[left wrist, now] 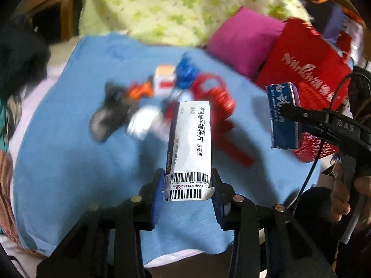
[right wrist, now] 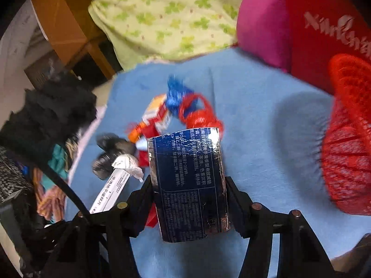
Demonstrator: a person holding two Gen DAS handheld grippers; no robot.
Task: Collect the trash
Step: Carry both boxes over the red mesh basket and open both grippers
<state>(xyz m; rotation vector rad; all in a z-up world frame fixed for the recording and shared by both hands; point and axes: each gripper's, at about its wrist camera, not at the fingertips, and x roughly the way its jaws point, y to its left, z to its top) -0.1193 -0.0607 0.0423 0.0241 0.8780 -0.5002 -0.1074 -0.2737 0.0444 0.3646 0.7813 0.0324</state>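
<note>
My left gripper (left wrist: 188,185) is shut on a white medicine box (left wrist: 189,143) with a barcode, held above the blue cloth (left wrist: 69,150). The box also shows in the right wrist view (right wrist: 111,192) at lower left. My right gripper (right wrist: 189,194) is shut on a dark blue box (right wrist: 187,180) with white print; it shows in the left wrist view (left wrist: 284,115) at right. A pile of trash lies mid-cloth: a black crumpled bag (left wrist: 109,113), white paper (left wrist: 143,122), an orange wrapper (left wrist: 141,90), a blue wrapper (left wrist: 185,71) and red ribbon (left wrist: 218,95).
A red mesh basket (right wrist: 345,153) stands at the right on the cloth. Behind it are a red bag (left wrist: 306,67) and a magenta cushion (left wrist: 243,41). A green-patterned fabric (left wrist: 174,7) lies at the back. Dark clothing (right wrist: 46,111) is piled at the left.
</note>
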